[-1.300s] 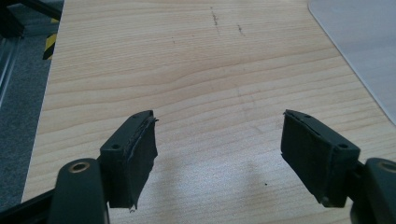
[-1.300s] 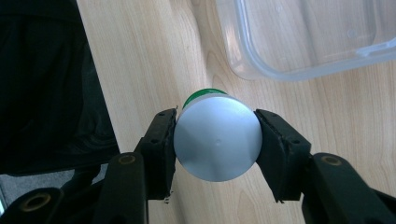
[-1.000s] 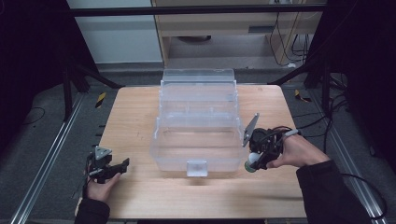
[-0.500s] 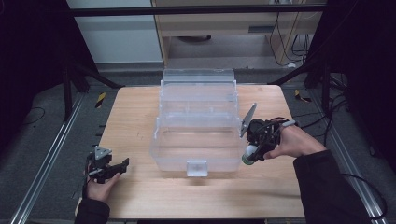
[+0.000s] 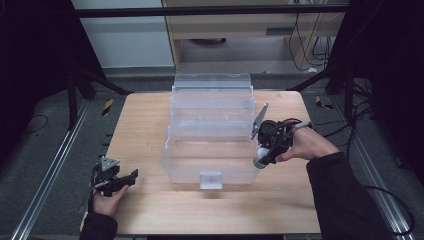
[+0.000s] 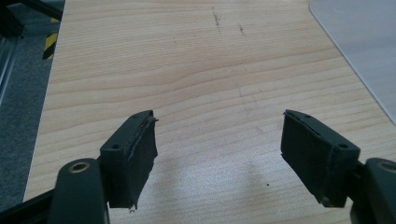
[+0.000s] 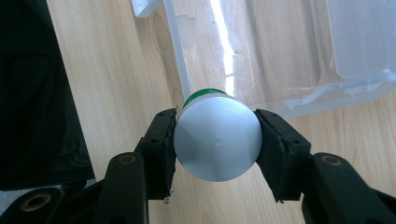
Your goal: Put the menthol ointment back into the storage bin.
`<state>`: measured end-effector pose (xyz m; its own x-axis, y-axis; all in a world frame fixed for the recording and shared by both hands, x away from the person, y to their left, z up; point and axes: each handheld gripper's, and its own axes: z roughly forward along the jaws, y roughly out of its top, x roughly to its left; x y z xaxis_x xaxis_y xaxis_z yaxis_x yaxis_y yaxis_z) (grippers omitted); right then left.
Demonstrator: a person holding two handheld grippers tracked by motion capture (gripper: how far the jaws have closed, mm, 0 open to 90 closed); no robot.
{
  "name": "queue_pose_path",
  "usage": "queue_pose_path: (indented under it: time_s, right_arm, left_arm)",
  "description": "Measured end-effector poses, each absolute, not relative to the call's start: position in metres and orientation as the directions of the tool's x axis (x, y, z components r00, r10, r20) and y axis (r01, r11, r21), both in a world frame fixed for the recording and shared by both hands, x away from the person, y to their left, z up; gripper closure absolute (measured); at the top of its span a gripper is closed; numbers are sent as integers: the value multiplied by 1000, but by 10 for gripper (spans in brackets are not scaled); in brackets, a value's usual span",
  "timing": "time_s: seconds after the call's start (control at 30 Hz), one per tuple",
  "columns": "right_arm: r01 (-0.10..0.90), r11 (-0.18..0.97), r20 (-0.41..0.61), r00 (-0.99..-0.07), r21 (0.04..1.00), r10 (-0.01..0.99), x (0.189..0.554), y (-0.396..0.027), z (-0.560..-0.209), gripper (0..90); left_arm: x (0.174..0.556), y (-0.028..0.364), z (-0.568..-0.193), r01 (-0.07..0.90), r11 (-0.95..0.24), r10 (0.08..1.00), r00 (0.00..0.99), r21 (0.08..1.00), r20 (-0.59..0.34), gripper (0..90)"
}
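Your right gripper (image 5: 262, 156) clamped a white, green-capped cylindrical bottle (image 7: 217, 139) between its jaws at the right front corner of the clear plastic open-lidded storage box (image 5: 210, 150), while your left gripper (image 6: 219, 154) rested with jaws spread and empty above the pale wooden table (image 5: 150, 130).

Lab: framed wooden table (image 5: 150, 125), floor rails (image 5: 47, 170), cables (image 5: 305, 35).

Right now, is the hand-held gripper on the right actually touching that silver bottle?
Touching. In the right gripper view, the right hand-held gripper has both black pads pressed against opposite sides of the silver bottle, with no gap visible on either side.
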<state>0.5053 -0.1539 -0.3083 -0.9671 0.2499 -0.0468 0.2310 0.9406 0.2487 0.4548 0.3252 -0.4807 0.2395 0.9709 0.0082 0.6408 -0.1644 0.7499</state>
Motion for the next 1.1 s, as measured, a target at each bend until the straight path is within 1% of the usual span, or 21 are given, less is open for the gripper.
queue_pose_path:
  time_s: [0.53, 0.83, 1.1]
  right_arm:
    - [238, 933, -58, -963, 270, 263, 523, -140, -320, 506]
    - [223, 938, -68, -966, 265, 249, 531, -130, -337, 506]
    - [228, 939, -57, -967, 256, 250, 535, -131, -353, 506]
  left_arm:
    - [455, 326, -481, 642, -164, 971, 238, 749, 8, 263]
    - [455, 326, -481, 640, -161, 972, 236, 751, 6, 263]
    - [456, 326, -481, 640, -161, 972, 237, 752, 7, 263]
